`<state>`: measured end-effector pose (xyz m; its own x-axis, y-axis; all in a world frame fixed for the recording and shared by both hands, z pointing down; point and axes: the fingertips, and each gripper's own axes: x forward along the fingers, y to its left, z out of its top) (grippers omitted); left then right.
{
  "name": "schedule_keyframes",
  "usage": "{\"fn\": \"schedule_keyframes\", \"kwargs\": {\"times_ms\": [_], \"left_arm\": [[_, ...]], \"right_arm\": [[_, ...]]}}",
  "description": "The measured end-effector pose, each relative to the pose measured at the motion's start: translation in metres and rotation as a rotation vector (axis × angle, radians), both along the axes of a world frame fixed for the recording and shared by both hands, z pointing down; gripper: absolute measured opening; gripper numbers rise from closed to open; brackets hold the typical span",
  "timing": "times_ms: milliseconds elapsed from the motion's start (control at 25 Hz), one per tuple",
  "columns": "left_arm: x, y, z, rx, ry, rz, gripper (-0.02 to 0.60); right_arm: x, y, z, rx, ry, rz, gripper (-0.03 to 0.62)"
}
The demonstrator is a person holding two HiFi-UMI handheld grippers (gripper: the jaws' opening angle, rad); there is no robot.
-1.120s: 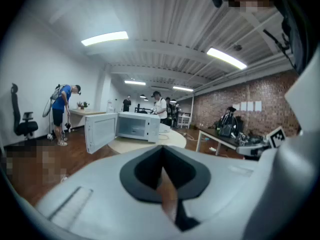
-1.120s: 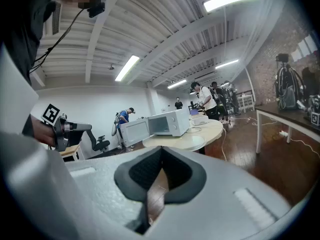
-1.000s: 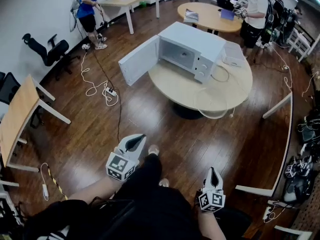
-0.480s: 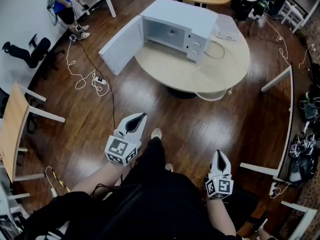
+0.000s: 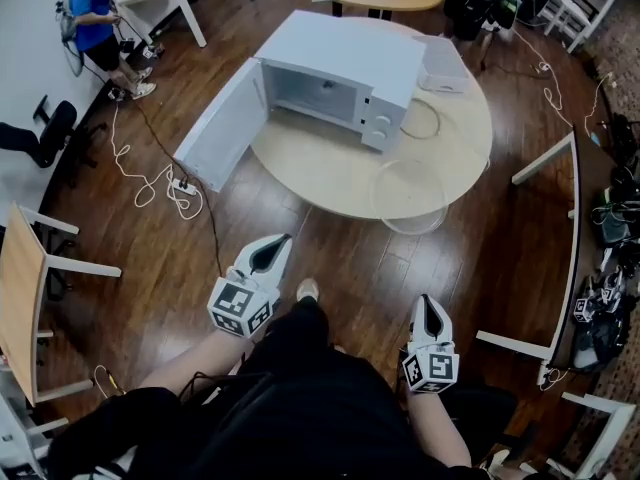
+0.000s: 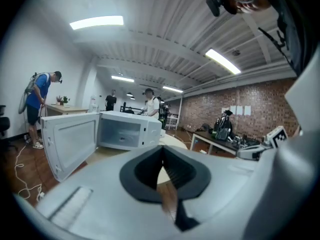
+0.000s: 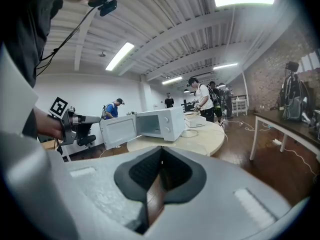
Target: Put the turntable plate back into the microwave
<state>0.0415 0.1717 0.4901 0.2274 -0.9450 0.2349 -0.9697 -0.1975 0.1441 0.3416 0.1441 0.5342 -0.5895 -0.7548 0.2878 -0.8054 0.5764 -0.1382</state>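
A white microwave [image 5: 335,60] stands on the round beige table [image 5: 330,173] with its door [image 5: 222,123] swung wide open and its cavity bare. The clear glass turntable plate [image 5: 410,196] lies flat near the table's front edge, right of the microwave. My left gripper [image 5: 283,239] and right gripper [image 5: 427,301] are low in the head view, over the wooden floor, short of the table. Both are shut and hold nothing. The left gripper view has its gripper [image 6: 162,149] aimed toward the microwave [image 6: 129,131]. The right gripper [image 7: 161,162] also faces the microwave [image 7: 162,124].
A white box [image 5: 443,65] and a looped cable [image 5: 424,119] lie on the table behind the plate. Cables [image 5: 150,180] trail across the floor at left. A white desk frame [image 5: 548,258] stands at right. A person in blue [image 5: 95,13] is at far left.
The table and microwave have come nearer and lower in the head view as I walk toward them. Both grippers have travelled forward with me, still shut.
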Motion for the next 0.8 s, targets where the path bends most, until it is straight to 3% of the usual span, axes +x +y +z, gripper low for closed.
{"fn": "schedule_keyframes", "kwargs": {"times_ms": [200, 800], "left_arm": [[-0.026, -0.043, -0.013, 0.036, 0.004, 0.029, 0.006], [-0.100, -0.123, -0.011, 0.032, 0.044, 0.079, 0.006]], "right_arm": [[-0.021, -0.031, -0.008, 0.010, 0.008, 0.030, 0.002], [-0.092, -0.085, -0.024, 0.006, 0.035, 0.083, 0.002]]}}
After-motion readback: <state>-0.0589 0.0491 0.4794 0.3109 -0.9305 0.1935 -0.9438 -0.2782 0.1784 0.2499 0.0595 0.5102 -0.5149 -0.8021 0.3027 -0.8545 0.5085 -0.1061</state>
